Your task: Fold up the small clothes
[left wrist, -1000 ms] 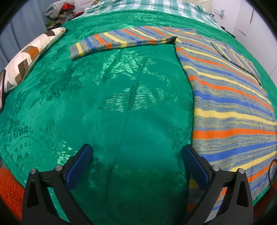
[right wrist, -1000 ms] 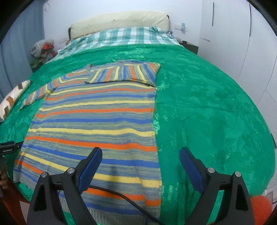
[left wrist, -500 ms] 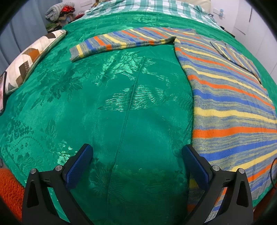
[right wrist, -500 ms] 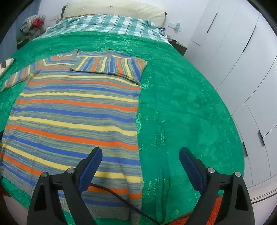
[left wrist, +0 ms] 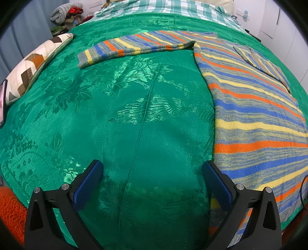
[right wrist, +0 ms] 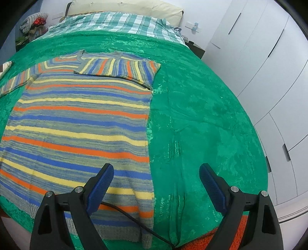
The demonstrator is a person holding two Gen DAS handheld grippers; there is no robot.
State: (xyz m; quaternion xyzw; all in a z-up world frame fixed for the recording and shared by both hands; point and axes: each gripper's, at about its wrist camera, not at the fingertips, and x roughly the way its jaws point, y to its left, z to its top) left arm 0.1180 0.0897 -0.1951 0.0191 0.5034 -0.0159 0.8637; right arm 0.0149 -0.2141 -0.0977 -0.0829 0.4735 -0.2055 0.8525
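A striped knit sweater (right wrist: 77, 125) in blue, orange, yellow and grey lies flat on the green bedspread (right wrist: 202, 125). Its right sleeve (right wrist: 119, 69) is folded across the chest. The left sleeve (left wrist: 134, 46) stretches out sideways on the cover. My left gripper (left wrist: 152, 173) hovers open over bare bedspread (left wrist: 125, 115), left of the sweater's body (left wrist: 259, 125). My right gripper (right wrist: 156, 173) hovers open above the sweater's lower right edge, nothing between its fingers.
A patchwork pillow (left wrist: 34, 63) lies at the bed's left edge. A checked sheet (right wrist: 119, 23) and cream pillow (right wrist: 125, 7) sit at the head. White wardrobe doors (right wrist: 269, 67) stand on the right. A black cable (right wrist: 134, 221) crosses the sweater's hem. A pile of clothes (left wrist: 65, 11) lies beyond.
The right wrist view has swung right and rolled, so the sweater sits further left and more wardrobe shows. The left gripper's view is nearly unchanged. Both grippers stay open.
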